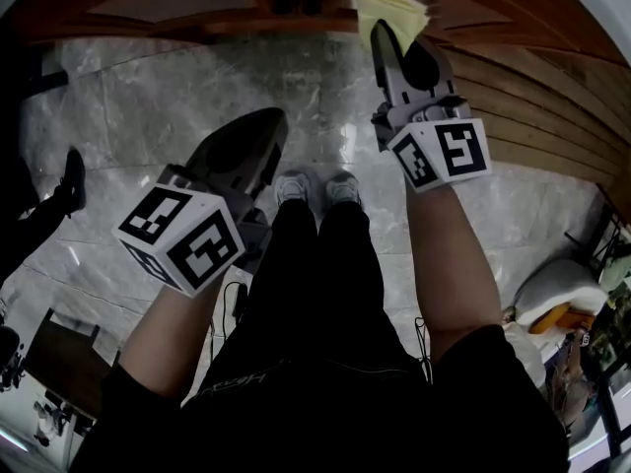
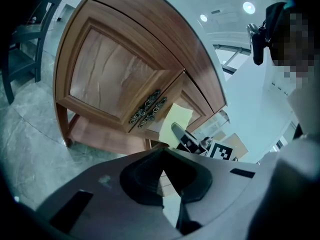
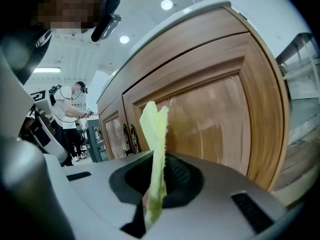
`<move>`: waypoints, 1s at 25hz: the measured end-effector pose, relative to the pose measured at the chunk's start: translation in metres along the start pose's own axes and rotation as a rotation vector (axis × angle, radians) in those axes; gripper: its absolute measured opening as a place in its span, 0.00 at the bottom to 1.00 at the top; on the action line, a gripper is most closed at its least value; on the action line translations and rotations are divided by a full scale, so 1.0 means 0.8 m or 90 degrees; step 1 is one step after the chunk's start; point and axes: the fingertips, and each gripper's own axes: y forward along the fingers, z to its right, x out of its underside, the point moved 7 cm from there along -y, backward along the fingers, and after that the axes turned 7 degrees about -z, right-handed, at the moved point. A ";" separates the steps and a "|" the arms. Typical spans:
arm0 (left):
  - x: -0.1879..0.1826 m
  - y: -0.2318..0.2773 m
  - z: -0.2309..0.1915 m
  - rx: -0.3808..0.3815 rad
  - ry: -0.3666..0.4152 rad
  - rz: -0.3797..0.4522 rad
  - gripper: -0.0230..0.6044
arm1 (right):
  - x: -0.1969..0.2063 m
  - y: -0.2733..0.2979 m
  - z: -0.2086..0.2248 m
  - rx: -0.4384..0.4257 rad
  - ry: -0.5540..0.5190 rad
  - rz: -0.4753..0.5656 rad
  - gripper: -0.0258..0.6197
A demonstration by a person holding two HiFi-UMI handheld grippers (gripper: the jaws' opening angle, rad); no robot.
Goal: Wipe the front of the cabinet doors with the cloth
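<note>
A yellow cloth [image 1: 386, 6] is pinched in my right gripper [image 1: 399, 47], which is shut on it and holds it against the wooden cabinet door [image 1: 532, 97]. In the right gripper view the cloth [image 3: 156, 149] stands upright out of the jaws of that gripper [image 3: 159, 184], beside the right door's panel [image 3: 210, 119]. My left gripper [image 1: 251, 141] hangs lower left, shut and holding nothing, away from the cabinet. Its own view looks past the left gripper [image 2: 164, 176] at the left door [image 2: 110, 76], the ornate handles [image 2: 148, 108], the cloth [image 2: 176, 124] and the right gripper [image 2: 186, 136].
Grey marble floor [image 1: 148, 106] runs in front of the cabinet, with the person's shoes [image 1: 315, 187] on it. Another person's foot [image 1: 69, 180] shows at far left. A dark chair [image 2: 20, 49] stands left of the cabinet. A person [image 3: 70, 109] works in the background.
</note>
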 end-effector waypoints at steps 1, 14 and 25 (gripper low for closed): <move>0.003 0.003 0.004 0.000 0.000 -0.001 0.05 | 0.001 -0.002 0.003 0.002 0.003 0.002 0.10; 0.035 0.034 0.068 -0.002 -0.002 -0.001 0.05 | 0.005 -0.056 0.061 0.015 -0.010 -0.010 0.10; 0.050 0.069 0.114 -0.001 0.001 -0.007 0.05 | 0.006 -0.101 0.128 0.056 0.057 0.000 0.10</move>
